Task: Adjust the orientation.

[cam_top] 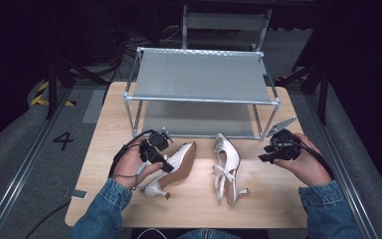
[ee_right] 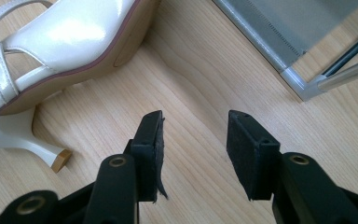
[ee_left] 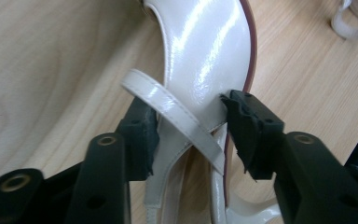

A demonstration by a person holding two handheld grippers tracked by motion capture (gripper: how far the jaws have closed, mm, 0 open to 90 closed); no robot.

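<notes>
At the left of the wooden table [cam_top: 104, 124], the person's left hand [cam_top: 127, 164] holds the left gripper [cam_top: 160, 162] down against a white heeled shoe [cam_top: 176, 167] that lies on its side, its tan sole facing right and its slim heel pointing toward the person. In the left gripper view the two black jaws stand on either side of the shoe's [ee_left: 205, 60] narrow back part, with a thin white strap [ee_left: 177, 116] crossing between them; the right pad touches the shoe's edge, the left pad [ee_left: 142, 135] sits just beside the strap, so the gripper is closing around the shoe, though I cannot tell how firmly it bites.

Near the middle of the table, the second white shoe [cam_top: 226, 164] sits upright, toe toward the rack, with a sparkly ornament on the toe and its straps loose at the back.

Behind both shoes stands a two-tier metal shoe rack [cam_top: 201, 74] with grey fabric shelves.

At the right, the right hand [cam_top: 306, 162] holds the right gripper [cam_top: 266, 157] just above the bare wood, well apart from the shoes. Its jaws are spread wide with nothing between them.
</notes>
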